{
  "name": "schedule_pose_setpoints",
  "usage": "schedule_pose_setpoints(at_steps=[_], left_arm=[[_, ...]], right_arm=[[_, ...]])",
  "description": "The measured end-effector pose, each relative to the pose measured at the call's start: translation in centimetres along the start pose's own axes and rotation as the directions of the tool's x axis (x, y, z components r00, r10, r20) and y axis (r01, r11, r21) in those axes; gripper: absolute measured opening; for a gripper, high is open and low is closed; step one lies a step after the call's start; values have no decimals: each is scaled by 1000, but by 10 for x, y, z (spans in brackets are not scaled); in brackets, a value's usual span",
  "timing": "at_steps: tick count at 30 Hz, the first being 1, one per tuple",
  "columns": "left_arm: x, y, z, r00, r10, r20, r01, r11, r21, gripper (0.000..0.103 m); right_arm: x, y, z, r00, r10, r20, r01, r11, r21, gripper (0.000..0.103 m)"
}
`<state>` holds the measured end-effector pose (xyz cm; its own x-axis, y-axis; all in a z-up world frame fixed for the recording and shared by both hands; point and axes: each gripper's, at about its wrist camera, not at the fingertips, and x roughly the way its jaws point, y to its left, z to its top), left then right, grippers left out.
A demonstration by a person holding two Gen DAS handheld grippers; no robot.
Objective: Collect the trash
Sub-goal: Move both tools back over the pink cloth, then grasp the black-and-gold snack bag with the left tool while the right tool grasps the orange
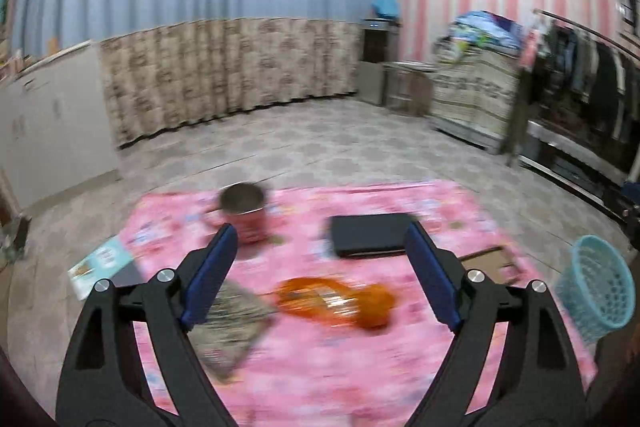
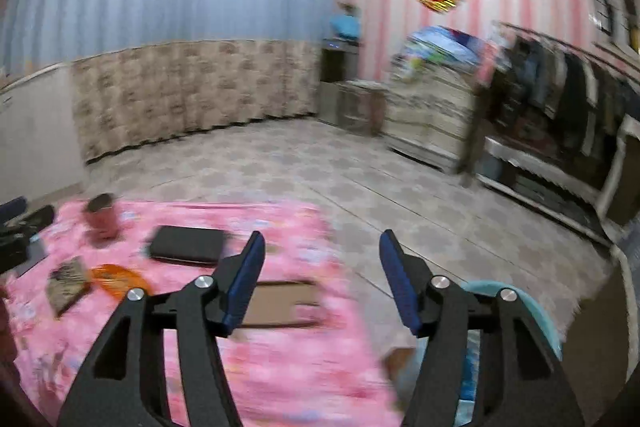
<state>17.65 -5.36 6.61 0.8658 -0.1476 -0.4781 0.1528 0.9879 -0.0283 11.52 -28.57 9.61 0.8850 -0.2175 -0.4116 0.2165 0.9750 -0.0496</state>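
On a pink mat [image 1: 320, 367] lie an orange wrapper [image 1: 336, 301] and a brown-grey patterned packet [image 1: 232, 331]. My left gripper [image 1: 320, 231] hovers over them, open, with nothing between its blue pads. A pale blue mesh basket [image 1: 596, 287] stands off the mat's right edge. In the right wrist view my right gripper [image 2: 322, 237] is open and empty above the mat's right edge, and the basket [image 2: 536, 307] sits partly hidden under its right finger. A flat brown cardboard piece [image 2: 280, 303] lies behind its left finger. The orange wrapper [image 2: 116, 281] and the packet [image 2: 66, 285] show far left.
A red tin can [image 1: 246, 215] and a black flat case [image 1: 370, 235] rest on the far part of the mat. A booklet [image 1: 102, 263] lies at its left edge. Tiled floor [image 1: 320, 147] stretches to curtains, a cabinet and a clothes rack [image 1: 580, 99] at right.
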Motion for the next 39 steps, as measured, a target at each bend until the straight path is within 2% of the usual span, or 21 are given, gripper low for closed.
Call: schedule_pose_setpoints(at_steps=[2, 4, 6, 8, 13, 20, 23, 26, 30, 36, 38, 39], left_arm=[[5, 29, -10, 999, 42, -11, -42, 999, -17, 83], [7, 50, -16, 999, 47, -8, -47, 998, -39, 83], [12, 63, -19, 999, 47, -21, -47, 998, -39, 85], [24, 75, -25, 995, 77, -62, -79, 996, -41, 85], [39, 81, -37, 986, 85, -144, -91, 995, -34, 85], [45, 84, -49, 984, 42, -172, -57, 995, -80, 85], [55, 81, -60, 973, 73, -219, -90, 994, -69, 85], [67, 78, -74, 966, 70, -250, -87, 995, -55, 85], [84, 68, -92, 949, 104, -299, -95, 995, 43, 85], [108, 67, -103, 908, 157, -389, -142, 988, 67, 85], [117, 68, -108, 894, 157, -421, -137, 988, 77, 77], [117, 70, -107, 896, 145, -420, -131, 989, 62, 74]], right_arm=[[4, 43, -4, 997, 81, 6, -81, 996, -28, 67], [12, 77, -10, 991, 136, 18, -135, 989, -54, 67], [20, 93, -17, 985, 172, 7, -171, 983, -62, 67], [36, 104, -22, 976, 211, -48, -213, 976, -37, 67], [60, 91, -36, 964, 228, -133, -224, 973, 50, 67], [77, 87, -52, 956, 240, -168, -230, 970, 75, 67], [76, 84, -55, 956, 242, -166, -233, 970, 71, 71], [76, 78, -58, 954, 242, -176, -231, 970, 78, 71], [79, 69, -61, 949, 256, -186, -239, 965, 109, 71], [85, 64, -64, 937, 275, -215, -257, 960, 110, 71], [89, 62, -65, 935, 271, -227, -249, 961, 120, 71], [91, 62, -66, 934, 273, -232, -251, 960, 123, 71]])
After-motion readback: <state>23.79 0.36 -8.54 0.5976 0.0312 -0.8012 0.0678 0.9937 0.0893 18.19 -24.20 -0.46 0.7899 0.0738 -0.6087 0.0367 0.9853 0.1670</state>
